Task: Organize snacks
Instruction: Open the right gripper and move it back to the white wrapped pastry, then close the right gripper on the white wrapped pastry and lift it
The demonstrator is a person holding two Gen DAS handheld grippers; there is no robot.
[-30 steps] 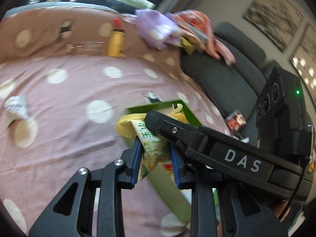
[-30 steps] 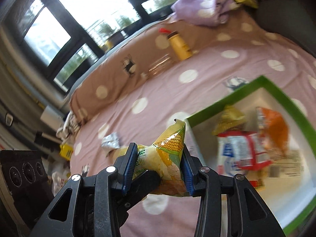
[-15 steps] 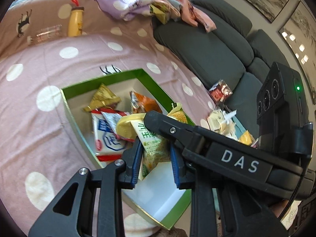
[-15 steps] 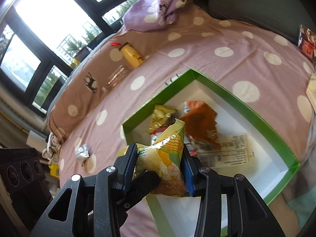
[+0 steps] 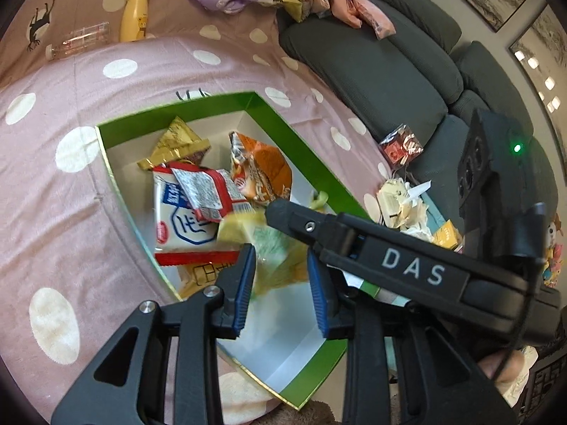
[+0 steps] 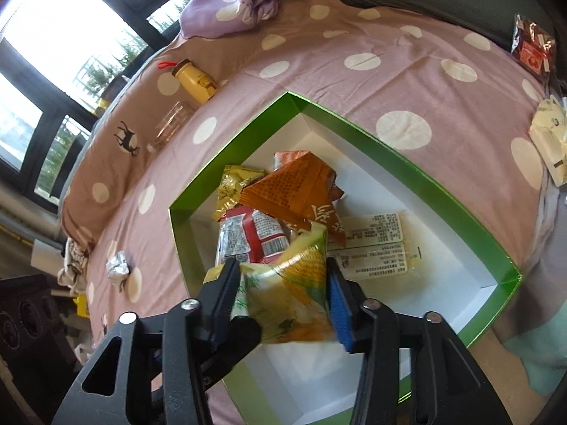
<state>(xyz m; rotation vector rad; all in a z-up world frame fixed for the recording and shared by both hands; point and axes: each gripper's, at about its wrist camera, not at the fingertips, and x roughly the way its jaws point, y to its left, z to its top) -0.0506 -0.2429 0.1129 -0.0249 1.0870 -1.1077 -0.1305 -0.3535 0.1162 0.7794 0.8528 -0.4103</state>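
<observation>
Fingers first: the left gripper (image 5: 280, 279) has its fingers (image 5: 244, 283) spreading, blue pads drawing off a blurred corn snack bag (image 5: 273, 255) that sits btwn them. Contact on the left pad looks gone or nearly so; the blur makes it hard to call. The right gripper (image 6: 283, 283) is opening too, w/ the same yellow-green corn bag (image 6: 287, 297) btwn its fingers (image 6: 223, 290). The bag fills the gap and seems to brush both pads, but the squeeze looks released, not clenched. So both are letting go, and the bag is probably dropping free.

Outward from there: the bag hangs over the near end of the green box (image 5: 304, 163), above its white floor. Just beyond it in the box lie a red-and-white cracker pack (image 5: 187, 219), an orange packet (image 5: 262, 170), a gold packet (image 5: 177, 141) and a flat white-label packet (image 6: 375, 244). The box sits on a pink polka-dot bed (image 5: 53, 212), w/ a grey sofa (image 5: 382, 71) alongside.

Step in hand, my read: release of the corn bag into the box, i.e. the placing part of the sort.

Next move prob calls for opening fully, lifting both grippers clear w/o snagging the bag's corners, then going for loose items outside: a red-wrapped snack (image 5: 400, 145) on the sofa edge, a pale crumpled packet (image 5: 397, 202) near the box, a foil wrapper (image 6: 117, 265) on the bed. The yellow bottle (image 5: 133, 17) and clear glass (image 6: 170, 124) aren't snacks, so likely stay put.
</observation>
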